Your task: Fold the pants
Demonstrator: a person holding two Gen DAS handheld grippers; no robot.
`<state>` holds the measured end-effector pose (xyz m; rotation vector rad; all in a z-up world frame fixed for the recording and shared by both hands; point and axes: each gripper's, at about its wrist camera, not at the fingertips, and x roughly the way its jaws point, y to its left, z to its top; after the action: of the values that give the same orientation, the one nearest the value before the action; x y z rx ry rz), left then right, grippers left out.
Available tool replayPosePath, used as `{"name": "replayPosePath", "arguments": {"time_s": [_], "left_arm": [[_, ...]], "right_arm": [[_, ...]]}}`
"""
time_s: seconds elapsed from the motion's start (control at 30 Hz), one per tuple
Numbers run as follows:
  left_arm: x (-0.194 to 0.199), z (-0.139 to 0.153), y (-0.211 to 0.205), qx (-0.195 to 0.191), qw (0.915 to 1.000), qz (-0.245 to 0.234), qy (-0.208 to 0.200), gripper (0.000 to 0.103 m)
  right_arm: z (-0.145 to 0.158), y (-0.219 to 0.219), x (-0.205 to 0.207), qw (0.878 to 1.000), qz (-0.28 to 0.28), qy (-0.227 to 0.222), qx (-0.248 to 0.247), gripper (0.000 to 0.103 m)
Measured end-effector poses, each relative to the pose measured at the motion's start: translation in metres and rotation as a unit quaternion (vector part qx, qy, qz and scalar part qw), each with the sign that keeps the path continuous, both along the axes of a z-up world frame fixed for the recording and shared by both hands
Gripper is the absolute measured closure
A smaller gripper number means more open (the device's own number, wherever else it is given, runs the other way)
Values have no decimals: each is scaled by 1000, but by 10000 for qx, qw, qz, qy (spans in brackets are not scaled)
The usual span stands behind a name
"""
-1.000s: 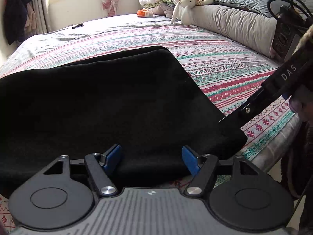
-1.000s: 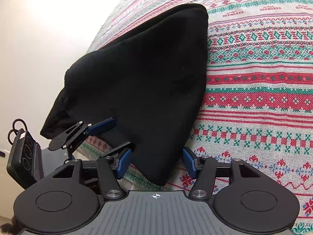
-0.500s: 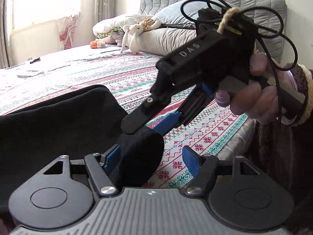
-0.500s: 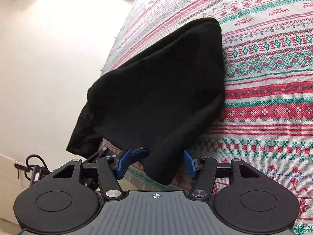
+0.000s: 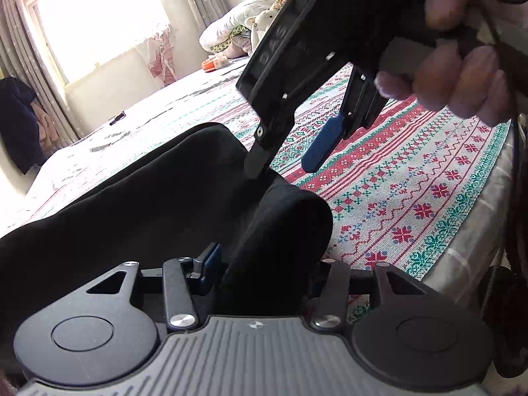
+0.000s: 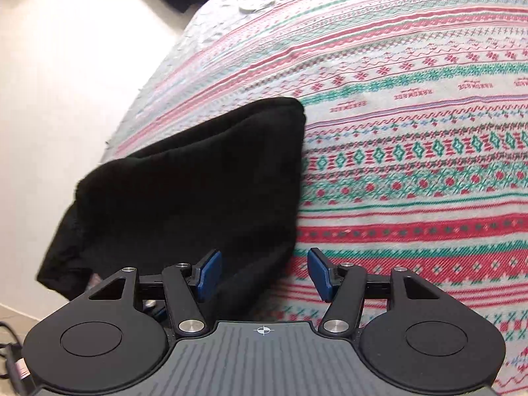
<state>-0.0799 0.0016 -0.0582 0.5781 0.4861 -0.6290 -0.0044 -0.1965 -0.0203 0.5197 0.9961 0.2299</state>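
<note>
Black pants (image 5: pixel 148 204) lie folded on the patterned bedspread (image 5: pixel 412 191), and their near part hangs off the bed's edge. A thick corner bulge of the pants fills the gap of my left gripper (image 5: pixel 264 270), whose jaws are closing around it; the left pad still shows blue, while cloth hides the right pad. Just above, a hand (image 5: pixel 462 76) holds my right gripper (image 5: pixel 282 168), with one finger on the cloth and the blue pad clear of it. In the right wrist view the pants (image 6: pixel 198 181) reach between the pads of the right gripper (image 6: pixel 265 272), which is open.
Pillows and a white plush toy (image 5: pixel 264 16) lie at the head of the bed. A small orange object (image 5: pixel 213 64) sits far back, and dark clothing (image 5: pixel 19 125) hangs beside the window. The pale floor (image 6: pixel 66 66) lies left of the bed's edge.
My left gripper swung right to the pants' near corner and its jaws narrowed around it. The right gripper came in close above, and the corner has bunched up.
</note>
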Motion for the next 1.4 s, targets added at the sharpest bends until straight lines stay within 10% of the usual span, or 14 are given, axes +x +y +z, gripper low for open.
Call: {"name": "replayPosePath", "arguments": {"time_s": [0.27, 0.67, 0.77, 0.87, 1.4], "left_arm": [[-10, -4, 5, -224, 9994, 226, -109, 35], [-21, -2, 6, -425, 9968, 672, -108, 43], [-26, -2, -2, -136, 9964, 786, -280, 70], [-36, 6, -10, 33, 9945, 891, -546, 73], [-107, 83, -73, -1525, 9878, 321, 31, 73]], "right_arm": [[-15, 15, 36, 9974, 203, -456, -511, 50], [-22, -10, 90, 9981, -356, -447, 211, 51], [-21, -11, 94, 9979, -370, -363, 400, 74], [-16, -16, 94, 9963, -498, -211, 666, 83], [41, -138, 3, 9730, -1661, -186, 1589, 87]]}}
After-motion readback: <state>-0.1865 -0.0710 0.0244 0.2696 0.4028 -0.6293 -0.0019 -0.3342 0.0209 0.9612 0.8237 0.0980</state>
